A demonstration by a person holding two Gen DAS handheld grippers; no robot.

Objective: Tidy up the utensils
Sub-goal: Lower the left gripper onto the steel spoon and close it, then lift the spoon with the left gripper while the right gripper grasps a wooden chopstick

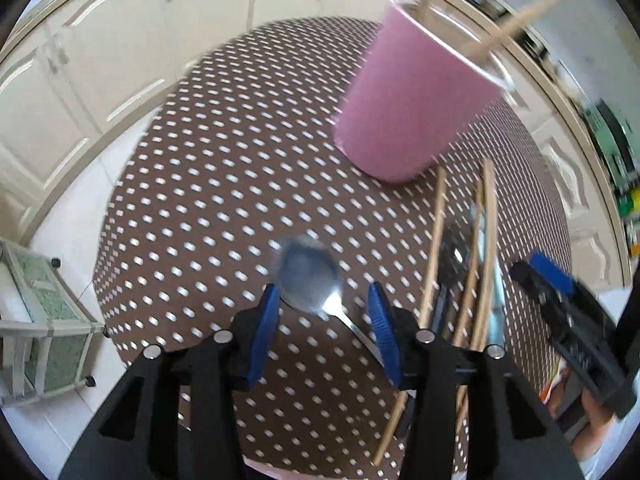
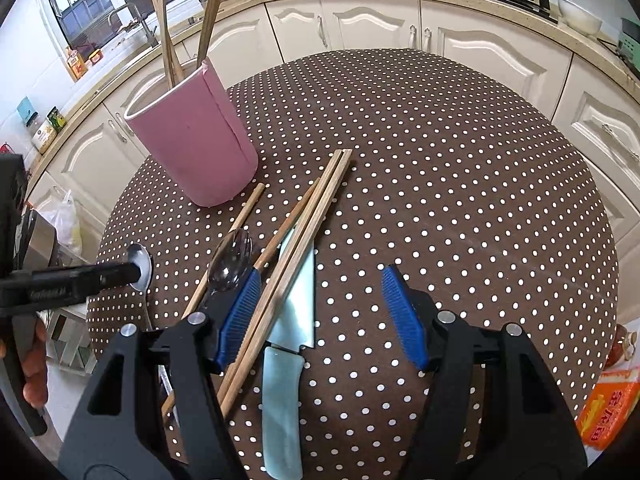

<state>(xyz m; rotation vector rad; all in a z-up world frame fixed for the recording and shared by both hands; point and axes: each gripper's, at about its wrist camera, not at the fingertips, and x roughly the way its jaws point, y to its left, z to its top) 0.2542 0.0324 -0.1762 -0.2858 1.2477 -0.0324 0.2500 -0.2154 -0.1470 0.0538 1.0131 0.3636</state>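
A metal spoon [image 1: 308, 276] lies on the dotted tablecloth [image 1: 224, 184], its bowl between the tips of my left gripper [image 1: 323, 287]. That gripper is open, with a gap beside the spoon. In the right wrist view the same spoon [image 2: 143, 260] shows with a left finger [image 2: 100, 278] at its bowl. My right gripper [image 2: 320, 270] is open above a knife [image 2: 294, 304] with a pale blue handle. A chopstick pair [image 2: 316, 216] crosses the blade, and a dark spork [image 2: 232, 258] lies beside it. The pink cup [image 2: 196, 140] stands behind and holds several chopsticks [image 2: 166, 40].
Cream cabinets [image 2: 372, 20] ring the round table. A small glass-sided stand [image 1: 44, 320] is on the floor at the left. An orange packet [image 2: 608, 412] sits past the table's right edge. A person's hand [image 2: 34, 360] holds the left gripper.
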